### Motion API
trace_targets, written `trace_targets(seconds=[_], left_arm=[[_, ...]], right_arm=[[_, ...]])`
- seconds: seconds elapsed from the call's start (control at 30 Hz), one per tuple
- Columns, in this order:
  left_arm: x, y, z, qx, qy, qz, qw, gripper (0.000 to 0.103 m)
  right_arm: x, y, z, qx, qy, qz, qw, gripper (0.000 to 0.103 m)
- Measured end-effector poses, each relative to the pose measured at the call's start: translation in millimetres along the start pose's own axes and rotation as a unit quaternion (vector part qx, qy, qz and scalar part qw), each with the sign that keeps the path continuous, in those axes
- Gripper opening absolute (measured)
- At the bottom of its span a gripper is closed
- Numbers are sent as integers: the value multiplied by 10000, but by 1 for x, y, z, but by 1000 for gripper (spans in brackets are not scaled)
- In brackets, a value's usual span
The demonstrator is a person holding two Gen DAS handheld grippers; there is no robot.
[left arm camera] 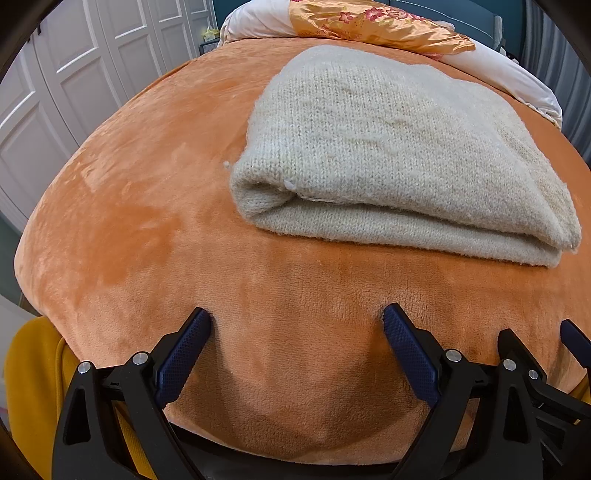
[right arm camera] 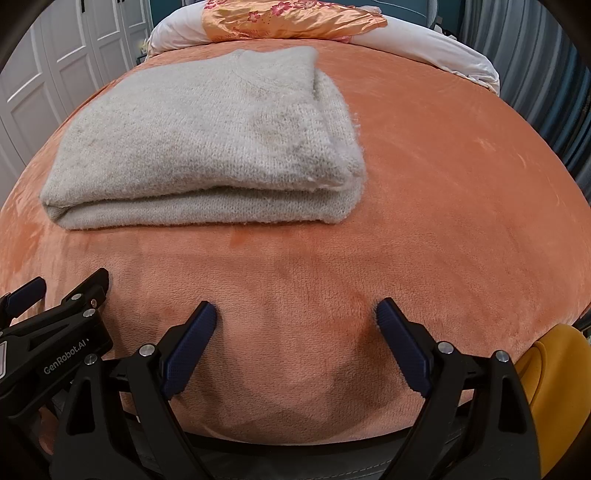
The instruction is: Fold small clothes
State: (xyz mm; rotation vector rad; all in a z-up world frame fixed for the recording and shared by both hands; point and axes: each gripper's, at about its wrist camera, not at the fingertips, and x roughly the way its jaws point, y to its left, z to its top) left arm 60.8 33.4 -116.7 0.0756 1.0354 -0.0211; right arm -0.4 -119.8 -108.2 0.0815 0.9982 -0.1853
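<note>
A cream knitted sweater [left arm camera: 399, 155] lies folded in a thick rectangle on the orange fleece bed cover [left arm camera: 147, 229]. It also shows in the right wrist view [right arm camera: 207, 147], at upper left. My left gripper [left arm camera: 297, 321] is open and empty, low over the cover in front of the sweater. My right gripper [right arm camera: 295, 314] is open and empty, also in front of the sweater and apart from it. The right gripper's fingers [left arm camera: 517, 354] show at the lower right of the left wrist view. The left gripper's body [right arm camera: 55, 332] shows at the lower left of the right wrist view.
A white pillow [left arm camera: 258, 18] and an orange floral satin cloth [left arm camera: 369, 26] lie at the bed's far end. White panelled wardrobe doors [left arm camera: 55, 92] stand at the left. Grey curtains [right arm camera: 535, 74] hang at the right. Yellow fabric [right arm camera: 554, 387] sits by the near edge.
</note>
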Motion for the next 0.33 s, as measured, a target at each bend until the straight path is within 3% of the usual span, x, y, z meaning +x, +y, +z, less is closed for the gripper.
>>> trace_targets(seconds=[0.33], left_arm=[[1,2,0,30,8,0,10000,93]], right_arm=[[1,-1,0,-10,4,11,10000,87]])
